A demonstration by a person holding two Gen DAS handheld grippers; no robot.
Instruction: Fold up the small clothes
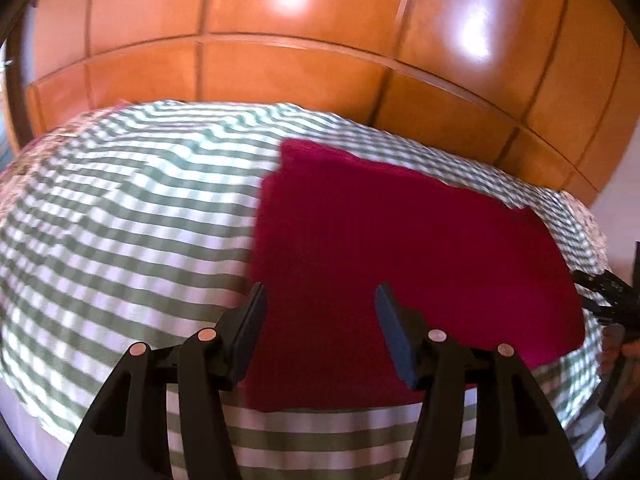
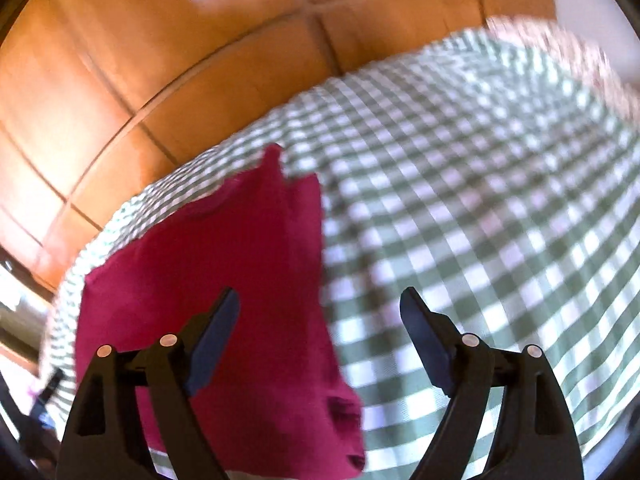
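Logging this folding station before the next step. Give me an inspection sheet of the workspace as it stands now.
Surface: green-and-white checked cloth covering a flat surface, lightly rippled.
Job's things: one crimson knit garment lying flat on the checked cloth, apparently already folded at least once.
Clutter: nothing seen.
Grippers: left gripper jaws apart, over the garment's near-left edge, holding nothing; right gripper jaws apart, over the garment's right edge, holding nothing.
Cables: nothing seen.
Surroundings: glossy orange-brown wooden panelled wall behind the surface, with light glare; both views are motion-blurred.
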